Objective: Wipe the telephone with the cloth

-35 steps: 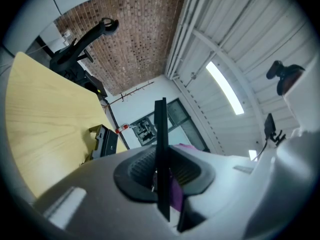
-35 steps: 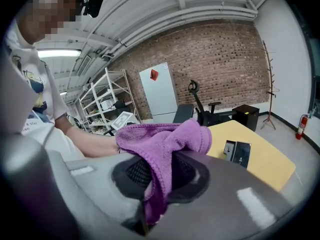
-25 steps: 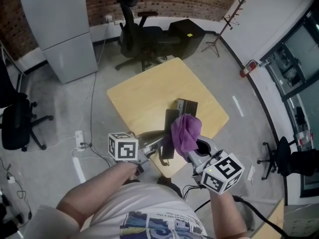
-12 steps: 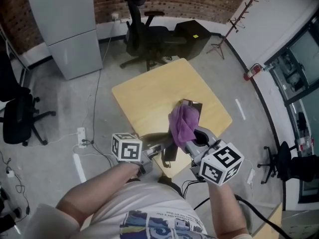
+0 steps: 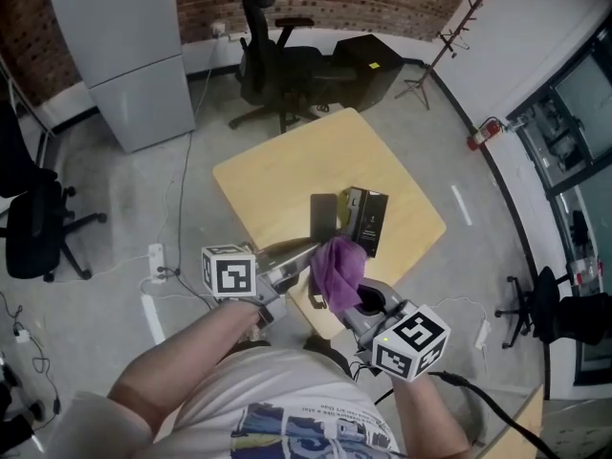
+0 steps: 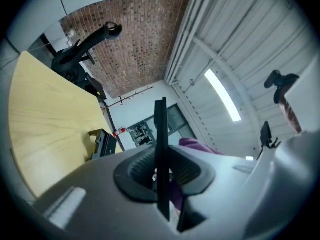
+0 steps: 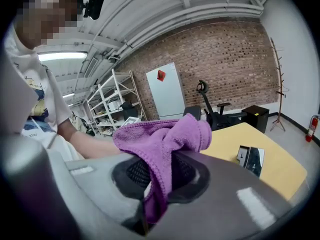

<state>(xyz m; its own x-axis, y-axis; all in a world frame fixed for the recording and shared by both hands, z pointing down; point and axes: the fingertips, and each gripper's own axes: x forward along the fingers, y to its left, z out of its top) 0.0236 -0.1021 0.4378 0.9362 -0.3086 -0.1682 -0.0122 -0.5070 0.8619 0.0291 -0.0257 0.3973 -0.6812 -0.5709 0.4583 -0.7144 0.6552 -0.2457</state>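
The telephone [image 5: 323,218] is a thin black slab held over the near part of the yellow table [image 5: 277,180]. My left gripper [image 5: 298,256] is shut on its lower end. In the left gripper view the telephone [image 6: 161,134] stands edge-on between the jaws of that gripper [image 6: 161,170]. My right gripper [image 5: 360,299] is shut on the purple cloth [image 5: 335,268], which bunches just below and right of the telephone, close to the left jaws. The cloth [image 7: 160,139] drapes over the right gripper [image 7: 150,184] and peeks past the left one as a purple fold [image 6: 192,145].
A black box-like stand [image 5: 366,220] sits on the table right of the telephone, also seen as a black stand [image 7: 250,159]. Beyond the table are office chairs [image 5: 277,65], a grey cabinet [image 5: 124,55] and a coat rack [image 5: 449,36]. A power strip [image 5: 153,261] lies on the floor.
The right gripper has drawn the cloth down toward me, off the telephone's face, so the dark slab now shows. The left gripper has shifted slightly left and keeps its hold.
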